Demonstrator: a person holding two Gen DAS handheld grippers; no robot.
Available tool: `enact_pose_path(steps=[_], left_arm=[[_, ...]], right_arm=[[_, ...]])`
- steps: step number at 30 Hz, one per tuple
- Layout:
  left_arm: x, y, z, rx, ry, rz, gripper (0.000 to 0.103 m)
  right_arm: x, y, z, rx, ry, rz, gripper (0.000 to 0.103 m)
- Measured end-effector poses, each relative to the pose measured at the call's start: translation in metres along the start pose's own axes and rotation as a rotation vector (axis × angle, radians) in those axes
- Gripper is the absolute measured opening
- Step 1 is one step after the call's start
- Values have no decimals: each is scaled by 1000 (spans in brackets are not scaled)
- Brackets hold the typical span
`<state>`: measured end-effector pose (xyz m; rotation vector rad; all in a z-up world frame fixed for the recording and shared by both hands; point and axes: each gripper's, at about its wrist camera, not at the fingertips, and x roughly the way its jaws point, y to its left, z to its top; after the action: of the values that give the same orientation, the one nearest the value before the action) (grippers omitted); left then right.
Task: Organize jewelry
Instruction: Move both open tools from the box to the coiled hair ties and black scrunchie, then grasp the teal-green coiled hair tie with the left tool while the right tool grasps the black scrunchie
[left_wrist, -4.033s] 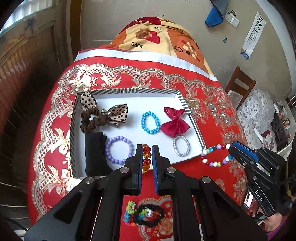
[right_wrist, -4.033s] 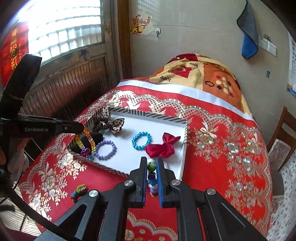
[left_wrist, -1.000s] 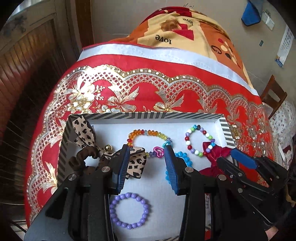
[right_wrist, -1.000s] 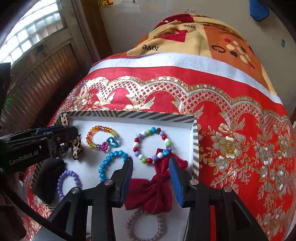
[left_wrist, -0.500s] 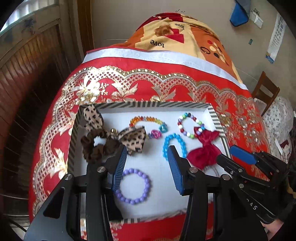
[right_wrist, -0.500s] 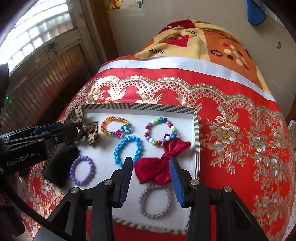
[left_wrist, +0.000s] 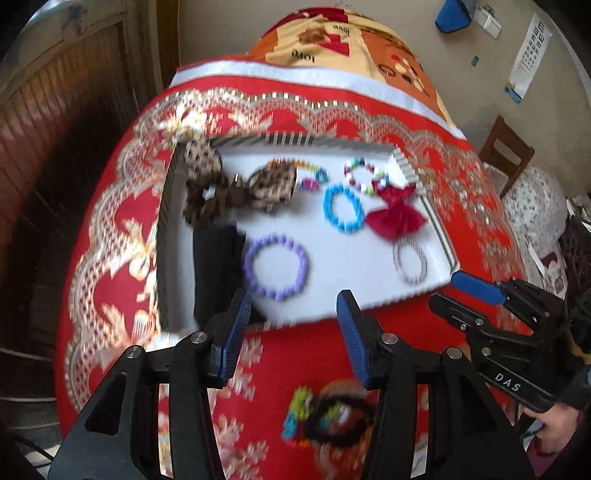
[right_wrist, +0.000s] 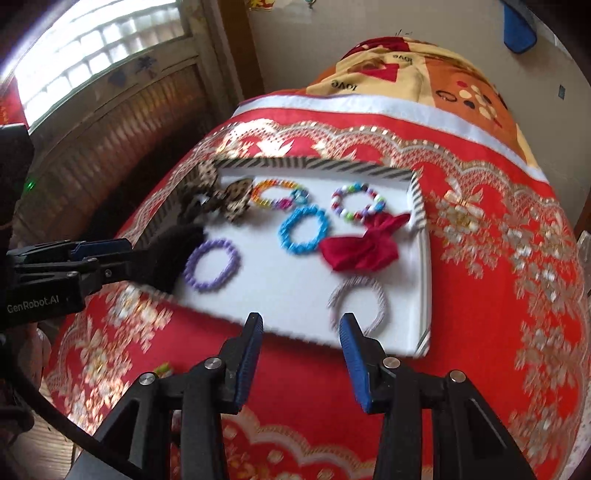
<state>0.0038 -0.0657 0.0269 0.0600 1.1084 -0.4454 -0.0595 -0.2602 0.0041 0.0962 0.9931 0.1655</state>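
A white tray with a striped rim (left_wrist: 406, 168) (right_wrist: 415, 184) sits on the red cloth. In it lie a purple bead bracelet (left_wrist: 275, 267) (right_wrist: 212, 266), a blue one (left_wrist: 342, 208) (right_wrist: 303, 229), an orange one (right_wrist: 273, 194), a multicolour one (left_wrist: 365, 177) (right_wrist: 356, 203), a red bow (left_wrist: 397, 218) (right_wrist: 360, 247), a silver ring (left_wrist: 409, 260) (right_wrist: 358, 302), leopard scrunchies (left_wrist: 236, 192) and a black item (left_wrist: 216, 269). My left gripper (left_wrist: 291, 317) is open and empty, near the tray's front edge. My right gripper (right_wrist: 301, 339) is open and empty, near the silver ring. A colourful scrunchie pile (left_wrist: 325, 417) lies on the cloth below the left gripper.
The red patterned cloth (right_wrist: 498, 258) covers a rounded table; an orange blanket (right_wrist: 424, 74) lies beyond it. A window and wooden panelling (right_wrist: 110, 92) are at left. A wooden chair (left_wrist: 506, 151) and a covered seat stand at right.
Both grippers have pulled back toward me from over the tray. The orange and multicolour bracelets, held four seconds ago, now lie in the tray. Both sets of jaws stand open.
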Motion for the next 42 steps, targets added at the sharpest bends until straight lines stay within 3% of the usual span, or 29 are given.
enact_pose_path(steps=[12, 21, 28, 36, 42], left_arm=[[-7, 39, -64, -54, 74, 4, 48], [1, 40, -94, -65, 130, -14, 48], [2, 41, -98, -71, 138, -11, 48], [9, 27, -101, -45, 164, -39, 48], [17, 5, -101, 4, 184, -83, 48]], right_arm=[[9, 64, -73, -123, 113, 109, 37], [28, 77, -87, -164, 120, 65, 25], [26, 72, -92, -186, 100, 26, 10], [14, 36, -98, -123, 122, -36, 9], [12, 19, -104, -52, 131, -28, 9]])
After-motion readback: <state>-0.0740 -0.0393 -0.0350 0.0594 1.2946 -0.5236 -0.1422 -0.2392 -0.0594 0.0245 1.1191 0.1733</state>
